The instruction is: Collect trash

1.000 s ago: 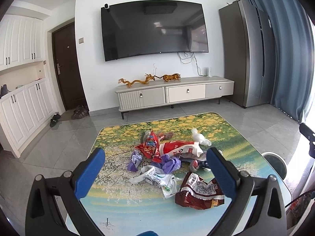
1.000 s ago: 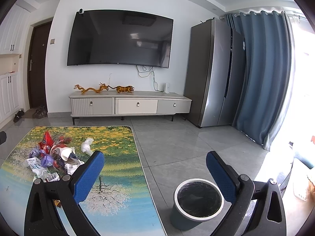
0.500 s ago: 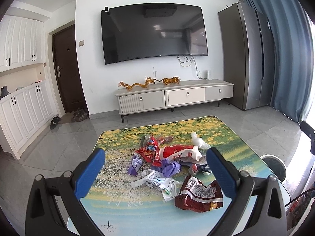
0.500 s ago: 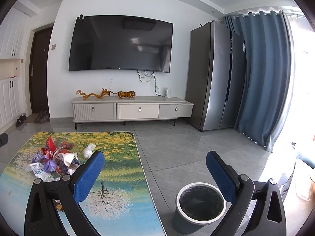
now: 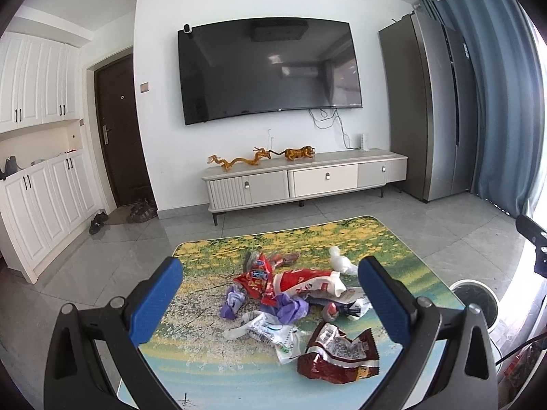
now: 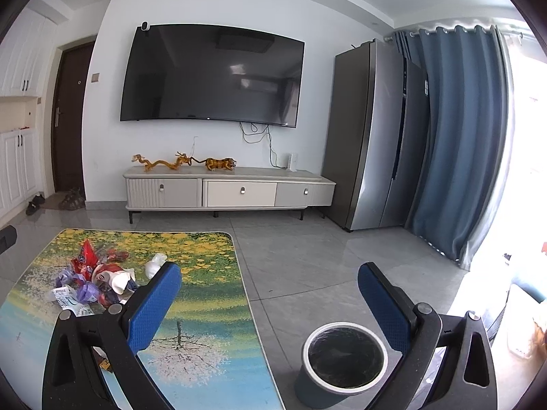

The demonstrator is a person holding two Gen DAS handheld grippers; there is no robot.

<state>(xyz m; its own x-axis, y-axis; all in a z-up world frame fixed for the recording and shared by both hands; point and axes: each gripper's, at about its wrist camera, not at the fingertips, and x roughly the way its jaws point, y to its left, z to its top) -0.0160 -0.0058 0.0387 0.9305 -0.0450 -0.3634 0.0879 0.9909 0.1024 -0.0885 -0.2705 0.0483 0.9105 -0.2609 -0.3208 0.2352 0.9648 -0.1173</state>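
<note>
A heap of trash lies on the table (image 5: 205, 386): a dark red snack bag (image 5: 338, 350) nearest me, a white wrapper (image 5: 270, 333), purple wrappers (image 5: 289, 309), red packets (image 5: 294, 282) and a crumpled white tissue (image 5: 338, 259). My left gripper (image 5: 270, 299) is open and empty, held above the near part of the heap. My right gripper (image 6: 270, 302) is open and empty, off the table's right edge, with the heap (image 6: 92, 280) to its left. A grey bin (image 6: 343, 364) with a white rim and dark liner stands on the floor below it; its rim also shows in the left wrist view (image 5: 477, 302).
The table (image 6: 191, 307) has a printed landscape top. A TV cabinet (image 5: 304, 179) with gold figurines stands against the far wall under a wall TV (image 5: 270, 68). A fridge (image 6: 379, 136) and blue curtain (image 6: 465, 143) are at the right. Grey tiled floor surrounds the table.
Both views have tilted upward a little, so the table, the trash and the bin sit lower in the frames. Both grippers stay open and empty. The trash has not moved.
</note>
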